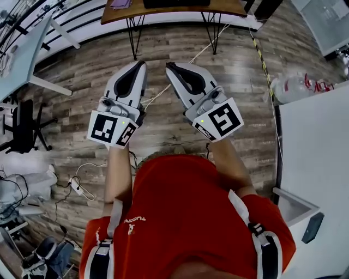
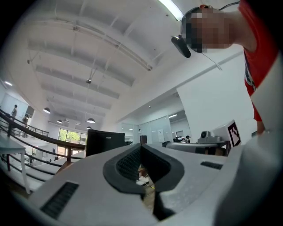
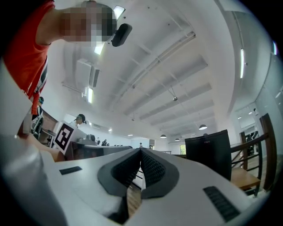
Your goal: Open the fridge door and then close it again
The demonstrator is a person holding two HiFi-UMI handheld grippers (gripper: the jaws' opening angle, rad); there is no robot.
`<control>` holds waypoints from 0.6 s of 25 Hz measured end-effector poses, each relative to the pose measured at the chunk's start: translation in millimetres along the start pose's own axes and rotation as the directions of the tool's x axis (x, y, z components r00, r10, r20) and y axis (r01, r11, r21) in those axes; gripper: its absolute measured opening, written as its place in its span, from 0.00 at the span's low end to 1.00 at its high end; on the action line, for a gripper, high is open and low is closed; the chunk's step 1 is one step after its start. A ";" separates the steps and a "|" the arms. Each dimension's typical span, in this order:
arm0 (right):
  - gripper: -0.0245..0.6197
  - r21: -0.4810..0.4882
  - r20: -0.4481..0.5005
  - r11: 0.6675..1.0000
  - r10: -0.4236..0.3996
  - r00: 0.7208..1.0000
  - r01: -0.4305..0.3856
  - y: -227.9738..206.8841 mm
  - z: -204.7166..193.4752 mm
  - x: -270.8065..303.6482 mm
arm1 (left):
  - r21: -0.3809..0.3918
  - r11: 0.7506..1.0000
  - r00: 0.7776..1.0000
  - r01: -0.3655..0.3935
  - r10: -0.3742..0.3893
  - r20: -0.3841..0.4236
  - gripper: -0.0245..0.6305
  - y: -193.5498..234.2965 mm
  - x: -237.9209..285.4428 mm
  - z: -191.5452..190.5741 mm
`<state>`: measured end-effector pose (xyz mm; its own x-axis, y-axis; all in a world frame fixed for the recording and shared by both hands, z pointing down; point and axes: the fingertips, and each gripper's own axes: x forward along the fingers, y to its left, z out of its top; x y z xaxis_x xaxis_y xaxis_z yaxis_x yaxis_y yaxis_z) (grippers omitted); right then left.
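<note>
Over the wood-plank floor (image 1: 82,71), the person in a red shirt (image 1: 180,207) holds both tools out in front at chest level, side by side. The left tongs (image 1: 143,64) and the right tongs (image 1: 169,64) both aim away from the body toward the brown desk (image 1: 229,8) on black wire legs at the far side. Their tips lean in toward each other, near but apart.

Each pair is closed down narrow. In the left gripper view the ribbed dark pads (image 2: 128,165) meet at the tip with nothing between them, and the right gripper view shows the same. Both cameras take in much of the ceiling, so the tools tilt slightly upward. A black monitor (image 2: 105,142) stands beyond them.

A large white unit (image 1: 316,152) fills the right edge of the head view, at the person's right and well apart from both tools. Its long side runs from far to near along the floor. Plastic bottles (image 1: 297,86) lie at its far end, and a dark handle-like piece (image 1: 312,228) sits near its near corner. Whether this unit is the fridge, and which way a door faces, I cannot tell.
</note>
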<state>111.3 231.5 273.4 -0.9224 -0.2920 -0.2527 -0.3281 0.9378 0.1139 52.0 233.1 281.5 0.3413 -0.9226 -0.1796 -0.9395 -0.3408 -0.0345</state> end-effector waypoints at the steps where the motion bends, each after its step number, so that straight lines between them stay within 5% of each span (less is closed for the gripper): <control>1: 0.08 -0.003 -0.001 1.000 0.006 1.000 -0.006 -2.9 -0.5 -2.4 | 0.001 1.000 1.000 -0.003 0.003 -0.001 0.05 -1.6 3.5 -0.7; 15: 0.08 0.000 -0.010 1.000 0.008 1.000 -0.008 -52.8 -18.7 17.7 | 0.001 1.000 1.000 0.000 0.000 -0.010 0.05 21.7 53.4 -14.6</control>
<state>108.5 173.3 280.8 -0.9270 -0.2865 -0.2419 -0.3208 0.9400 0.1159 50.3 173.8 285.5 0.3420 -0.9242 -0.1697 -0.9394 -0.3410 -0.0360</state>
